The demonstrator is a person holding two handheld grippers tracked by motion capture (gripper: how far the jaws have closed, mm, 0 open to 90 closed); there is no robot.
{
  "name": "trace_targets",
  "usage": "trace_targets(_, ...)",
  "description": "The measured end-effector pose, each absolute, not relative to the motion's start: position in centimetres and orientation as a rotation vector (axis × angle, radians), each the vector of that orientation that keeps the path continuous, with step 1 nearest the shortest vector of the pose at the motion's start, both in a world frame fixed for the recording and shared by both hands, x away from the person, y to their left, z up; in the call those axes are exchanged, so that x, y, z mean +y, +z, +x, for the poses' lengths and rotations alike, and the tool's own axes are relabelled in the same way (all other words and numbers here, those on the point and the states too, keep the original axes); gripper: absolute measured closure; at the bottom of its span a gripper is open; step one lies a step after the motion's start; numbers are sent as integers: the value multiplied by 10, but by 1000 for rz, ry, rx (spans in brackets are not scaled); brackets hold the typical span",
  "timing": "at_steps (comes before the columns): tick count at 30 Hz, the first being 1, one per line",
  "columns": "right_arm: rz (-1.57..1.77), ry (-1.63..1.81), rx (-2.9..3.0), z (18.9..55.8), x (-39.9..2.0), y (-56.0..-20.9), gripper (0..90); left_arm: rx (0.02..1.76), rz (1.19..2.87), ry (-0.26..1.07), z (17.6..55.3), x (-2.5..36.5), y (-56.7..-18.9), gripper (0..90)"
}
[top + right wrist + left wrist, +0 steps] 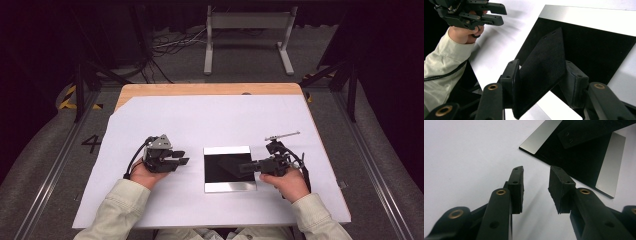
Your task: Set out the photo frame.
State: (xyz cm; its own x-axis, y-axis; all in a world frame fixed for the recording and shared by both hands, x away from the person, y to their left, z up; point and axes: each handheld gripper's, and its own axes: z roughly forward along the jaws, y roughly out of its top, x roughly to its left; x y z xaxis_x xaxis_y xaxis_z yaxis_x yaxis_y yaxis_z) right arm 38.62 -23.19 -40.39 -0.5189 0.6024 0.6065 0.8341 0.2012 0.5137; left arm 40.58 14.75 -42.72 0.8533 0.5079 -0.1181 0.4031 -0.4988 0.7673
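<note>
Over on the left, the left claw point(181, 157) hovers over the white sheet point(165, 120) covering the tabletop point(200, 89), jaws parted about halfway with nothing between them, just beside the near-left edge of the black square plate point(222, 165) with its two silvery strips, and nothing stands between them. Moving right, the right claw point(541, 82) is over that plate, its jaws closed on a thin black flat panel point(544, 67), which is tilted up off the plate's dark middle, while a thin metal rod point(282, 135) lies on the sheet just beyond that hand.
</note>
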Motion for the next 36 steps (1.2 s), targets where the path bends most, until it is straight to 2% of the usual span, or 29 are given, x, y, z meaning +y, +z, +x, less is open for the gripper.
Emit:
trace_targets(19,-1313,-1212,-2278,381,-231,-393,618,658,2160,153,406,148,-427,645)
trace_targets(36,-1210,-1215,-2338,374,-231,-381,743,661,2157,156,406,148,-428,644)
